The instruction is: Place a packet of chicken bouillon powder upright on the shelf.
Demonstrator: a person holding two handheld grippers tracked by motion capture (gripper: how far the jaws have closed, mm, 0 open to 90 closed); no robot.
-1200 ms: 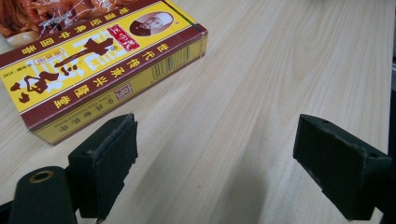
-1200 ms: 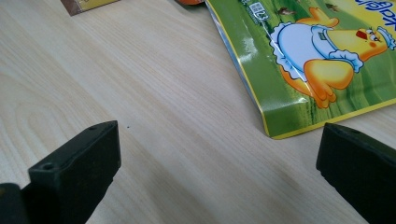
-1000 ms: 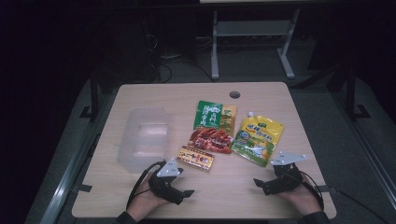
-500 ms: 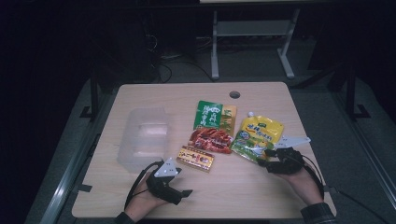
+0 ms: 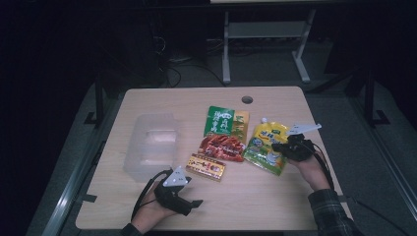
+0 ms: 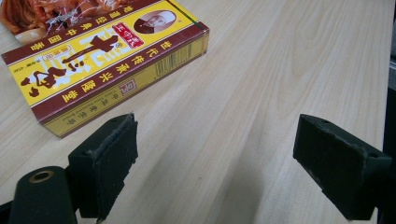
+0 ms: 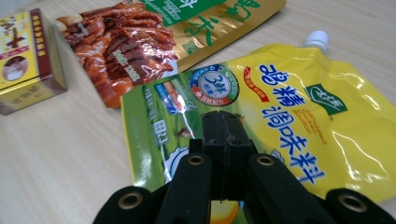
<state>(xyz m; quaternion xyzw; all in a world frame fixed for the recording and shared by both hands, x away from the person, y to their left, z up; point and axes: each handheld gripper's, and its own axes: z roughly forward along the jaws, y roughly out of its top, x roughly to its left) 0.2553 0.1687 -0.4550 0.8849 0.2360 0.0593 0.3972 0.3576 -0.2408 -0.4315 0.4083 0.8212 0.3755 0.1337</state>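
Right gripper (image 7: 223, 122) fingers closed tight, empty, poised above yellow pouch (image 7: 299, 121); just closed, likely to nudge it. Left gripper (image 6: 229, 172) wide open, empty, idle near box (image 6: 107, 60) on tabletop (image 6: 261, 84).

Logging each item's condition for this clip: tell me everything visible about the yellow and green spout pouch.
The spout pouch is a glossy, soft plastic bag, yellow above and green below, with blue Chinese lettering, a round badge and a white screw cap at one top corner. It lies flat on the wooden table, right of the red snack packet, whose edge it meets. The right gripper, fingers closed together, is over its lower part; whether it grips the film is unclear.
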